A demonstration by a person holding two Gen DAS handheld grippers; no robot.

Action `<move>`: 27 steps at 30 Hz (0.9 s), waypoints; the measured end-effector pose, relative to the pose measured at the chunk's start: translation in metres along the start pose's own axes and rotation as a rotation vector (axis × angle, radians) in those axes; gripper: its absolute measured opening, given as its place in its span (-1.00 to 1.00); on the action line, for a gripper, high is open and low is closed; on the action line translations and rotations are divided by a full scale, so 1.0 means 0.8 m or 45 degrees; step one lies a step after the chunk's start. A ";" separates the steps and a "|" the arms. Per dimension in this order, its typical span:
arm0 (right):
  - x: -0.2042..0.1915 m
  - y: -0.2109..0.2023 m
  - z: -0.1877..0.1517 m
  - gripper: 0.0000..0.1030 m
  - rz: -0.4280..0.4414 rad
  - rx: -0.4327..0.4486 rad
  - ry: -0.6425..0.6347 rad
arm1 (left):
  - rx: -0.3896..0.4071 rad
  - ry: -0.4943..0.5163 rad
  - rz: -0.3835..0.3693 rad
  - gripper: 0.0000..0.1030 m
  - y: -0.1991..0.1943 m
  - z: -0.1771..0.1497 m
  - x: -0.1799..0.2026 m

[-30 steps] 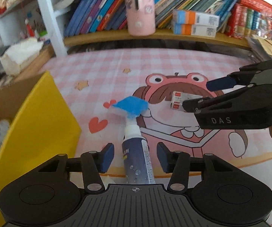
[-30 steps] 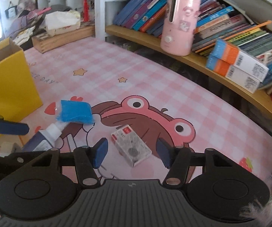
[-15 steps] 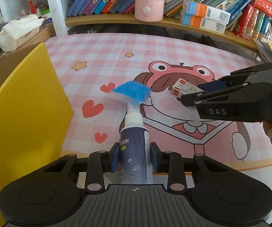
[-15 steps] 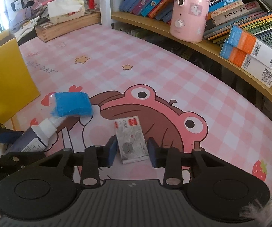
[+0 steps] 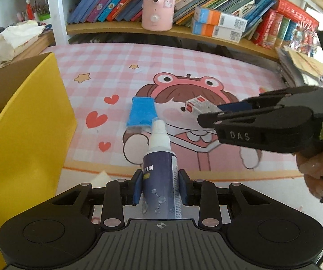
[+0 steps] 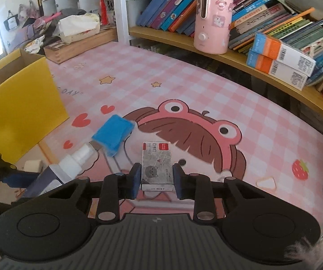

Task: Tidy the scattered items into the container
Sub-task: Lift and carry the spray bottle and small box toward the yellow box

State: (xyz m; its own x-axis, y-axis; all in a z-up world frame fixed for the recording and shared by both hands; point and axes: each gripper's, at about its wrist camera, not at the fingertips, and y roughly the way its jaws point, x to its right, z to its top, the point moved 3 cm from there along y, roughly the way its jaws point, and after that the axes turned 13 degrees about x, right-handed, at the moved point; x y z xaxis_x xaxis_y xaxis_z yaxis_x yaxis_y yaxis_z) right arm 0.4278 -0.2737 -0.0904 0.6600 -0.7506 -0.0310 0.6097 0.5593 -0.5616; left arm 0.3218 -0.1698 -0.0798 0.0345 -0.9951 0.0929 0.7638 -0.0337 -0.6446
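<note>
My left gripper (image 5: pixel 160 187) is shut on a dark blue spray bottle (image 5: pixel 160 175) with a white nozzle, held above the pink mat; the bottle also shows in the right wrist view (image 6: pixel 60 175). My right gripper (image 6: pixel 157 180) is shut on a small grey staple box (image 6: pixel 157 165) with a red label, also seen in the left wrist view (image 5: pixel 198 106). A blue packet (image 5: pixel 141 114) lies on the mat in front of the bottle, also in the right wrist view (image 6: pixel 114 133). The yellow cardboard box (image 5: pixel 26 121) stands at the left (image 6: pixel 19 103).
A shelf at the back holds books, a pink humidifier (image 5: pixel 159 2) and orange-blue boxes (image 6: pixel 280 60). A wooden tray with a white bag (image 6: pixel 78 38) sits at the back left. A small white object (image 6: pixel 33 165) lies by the yellow box.
Both grippers closed: the left on the spray bottle, the right on the staple box. Both have since lifted their items off the mat.
</note>
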 end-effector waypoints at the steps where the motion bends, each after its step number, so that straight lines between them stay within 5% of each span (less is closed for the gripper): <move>1: -0.002 -0.005 -0.002 -0.46 -0.008 0.003 0.004 | 0.009 -0.005 -0.006 -0.40 -0.005 0.000 0.001; 27: -0.062 -0.156 -0.041 -0.46 -0.144 0.081 0.265 | 0.074 -0.071 -0.130 -0.40 -0.115 -0.029 -0.007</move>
State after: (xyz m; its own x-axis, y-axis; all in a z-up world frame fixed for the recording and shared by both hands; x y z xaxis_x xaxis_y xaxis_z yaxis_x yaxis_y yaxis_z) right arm 0.3047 -0.3179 -0.0455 0.4853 -0.8623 -0.1446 0.7053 0.4838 -0.5181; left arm 0.2361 -0.1636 -0.0387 -0.0107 -0.9800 0.1987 0.8012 -0.1273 -0.5847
